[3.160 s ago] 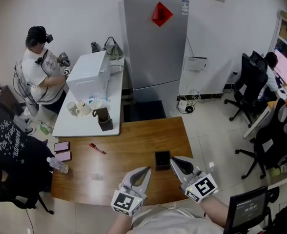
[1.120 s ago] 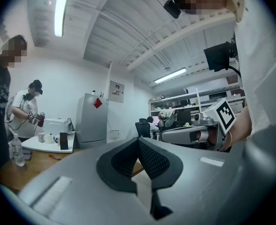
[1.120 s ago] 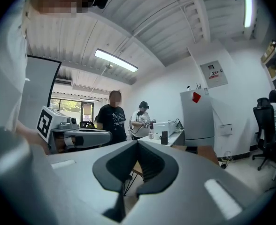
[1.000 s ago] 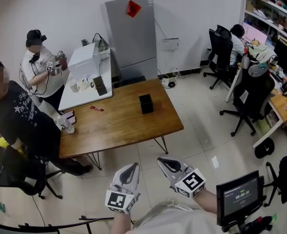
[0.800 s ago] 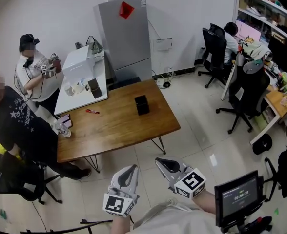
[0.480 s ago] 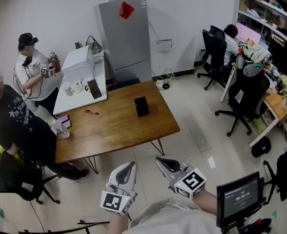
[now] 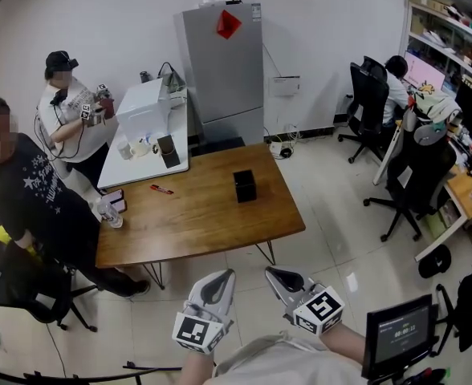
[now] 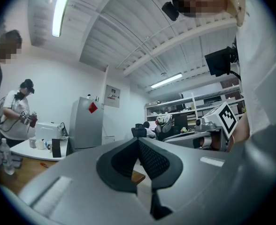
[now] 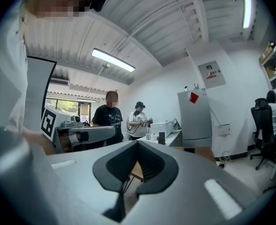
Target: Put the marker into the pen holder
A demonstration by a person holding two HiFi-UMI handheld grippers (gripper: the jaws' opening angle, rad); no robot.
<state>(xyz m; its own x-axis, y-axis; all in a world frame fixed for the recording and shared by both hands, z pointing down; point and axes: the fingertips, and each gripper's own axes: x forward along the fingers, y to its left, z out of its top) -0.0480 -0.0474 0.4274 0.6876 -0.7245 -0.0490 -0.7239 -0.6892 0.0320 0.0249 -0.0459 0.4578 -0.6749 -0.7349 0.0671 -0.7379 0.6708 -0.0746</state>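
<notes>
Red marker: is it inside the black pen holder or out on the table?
Out. The red marker lies flat on the wooden table, apart from the black pen holder.

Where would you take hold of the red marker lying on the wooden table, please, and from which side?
Mid-barrel, I'd judge, coming straight down from above with the jaws across its thin width. The marker lies flat on the table with bare wood all round it, so nothing blocks a top approach. Which end bears the cap is too small to tell.

Bright ceiling tube [image 9: 112, 60] lighting; fisheye warps edges, close jaws blurred.
</notes>
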